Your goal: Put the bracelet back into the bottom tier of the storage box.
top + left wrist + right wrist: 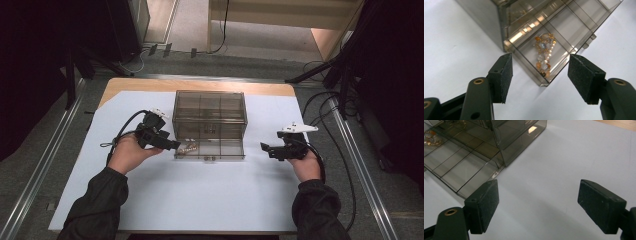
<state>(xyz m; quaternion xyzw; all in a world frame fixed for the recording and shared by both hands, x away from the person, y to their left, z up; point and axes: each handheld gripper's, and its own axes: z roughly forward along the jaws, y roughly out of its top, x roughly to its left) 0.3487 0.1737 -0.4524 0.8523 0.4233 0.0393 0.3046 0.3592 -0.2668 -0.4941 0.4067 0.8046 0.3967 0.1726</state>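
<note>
High view: my left gripper [172, 145] hangs open and empty at the pulled-out drawer [210, 149] of the smoky box [210, 114], near the sheet's far edge.
Left gripper view: bracelet [544, 53] lies in the drawer's end compartment, just beyond my spread jaws.
Right gripper view: my right gripper [537, 206], open, empty, well apart.
Risk: a steep grab may nudge the drawer shut, I judge.

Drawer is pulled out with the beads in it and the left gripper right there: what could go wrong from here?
1. The left gripper, open, sits close to the drawer's corner; closing in could catch the thin wall instead of the beads.
2. The beads look loose and stringy, so a grip may lift only part of them.
3. The right gripper is off the box; a push might slide it.
</note>
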